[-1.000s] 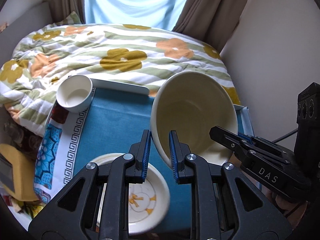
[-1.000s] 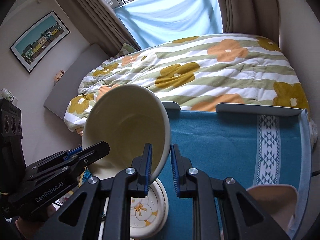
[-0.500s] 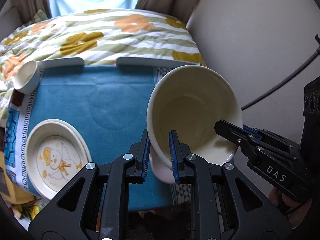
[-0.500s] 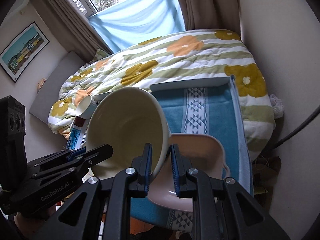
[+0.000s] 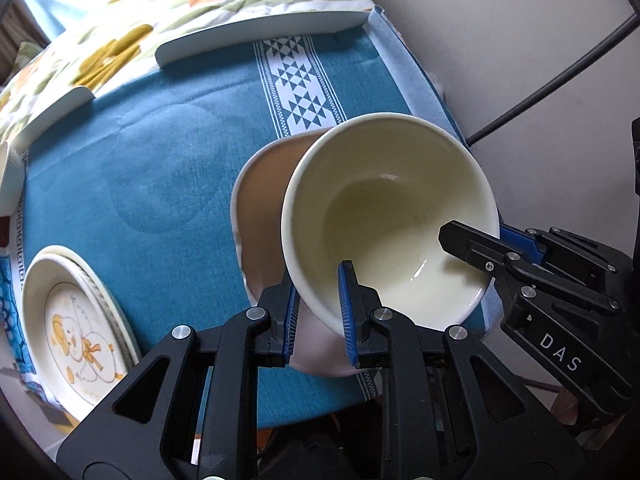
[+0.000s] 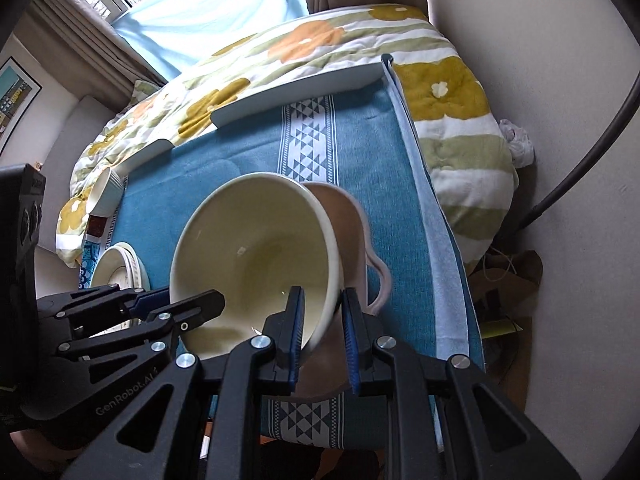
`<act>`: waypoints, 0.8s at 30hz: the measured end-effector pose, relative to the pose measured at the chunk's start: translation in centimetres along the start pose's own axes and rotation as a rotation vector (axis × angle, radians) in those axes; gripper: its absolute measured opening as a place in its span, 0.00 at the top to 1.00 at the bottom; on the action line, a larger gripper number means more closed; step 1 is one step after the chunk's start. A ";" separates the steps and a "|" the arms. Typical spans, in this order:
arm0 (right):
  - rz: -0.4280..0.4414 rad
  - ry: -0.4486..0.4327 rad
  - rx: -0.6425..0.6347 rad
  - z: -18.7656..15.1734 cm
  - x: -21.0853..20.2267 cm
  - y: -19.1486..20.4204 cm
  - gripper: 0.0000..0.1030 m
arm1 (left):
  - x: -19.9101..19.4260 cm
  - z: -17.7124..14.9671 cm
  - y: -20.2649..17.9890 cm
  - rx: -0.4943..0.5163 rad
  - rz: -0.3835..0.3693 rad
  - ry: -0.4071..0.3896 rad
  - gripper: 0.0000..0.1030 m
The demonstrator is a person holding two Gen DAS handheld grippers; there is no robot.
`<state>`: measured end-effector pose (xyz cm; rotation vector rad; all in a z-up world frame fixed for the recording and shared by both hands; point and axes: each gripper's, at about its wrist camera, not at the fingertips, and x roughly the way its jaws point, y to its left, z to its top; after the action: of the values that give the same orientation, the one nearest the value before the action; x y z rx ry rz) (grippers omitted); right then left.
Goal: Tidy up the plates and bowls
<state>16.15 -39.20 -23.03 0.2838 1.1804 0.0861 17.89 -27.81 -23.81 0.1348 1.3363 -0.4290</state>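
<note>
Both grippers hold one large cream bowl (image 5: 384,208) by its rim, tilted, just above a pink bowl (image 5: 260,216) on the blue tablecloth. My left gripper (image 5: 318,308) is shut on the bowl's near rim. My right gripper (image 6: 322,326) is shut on the opposite rim; the cream bowl (image 6: 256,252) and pink bowl (image 6: 352,232) show in the right wrist view too. The right gripper (image 5: 480,244) also shows in the left wrist view, and the left gripper (image 6: 180,308) in the right wrist view. A stack of duck-print plates (image 5: 76,332) lies at the left.
A small white cup (image 6: 106,192) sits at the table's far left corner. The blue cloth (image 5: 160,152) covers a small table with a white raised rim (image 5: 260,32). A flowered duvet (image 6: 320,40) lies beyond. A wall and a black cable (image 5: 560,68) are at the right.
Both grippers carried the cream bowl rightward and down over the pink bowl. The plates and cup slid to the left of the views.
</note>
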 end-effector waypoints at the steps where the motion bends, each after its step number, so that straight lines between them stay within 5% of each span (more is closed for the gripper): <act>1: -0.001 0.009 0.002 -0.1 0.3 -0.1 0.83 | 0.3 0.1 0.0 0.005 0.004 0.007 0.84; 24: -0.014 0.050 -0.005 0.0 1.7 -0.2 0.83 | 2.4 0.1 -0.1 0.077 0.094 0.040 0.84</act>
<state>16.75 -38.98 -24.65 0.2699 1.2318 0.0841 18.36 -28.46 -26.07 0.2703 1.3469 -0.4003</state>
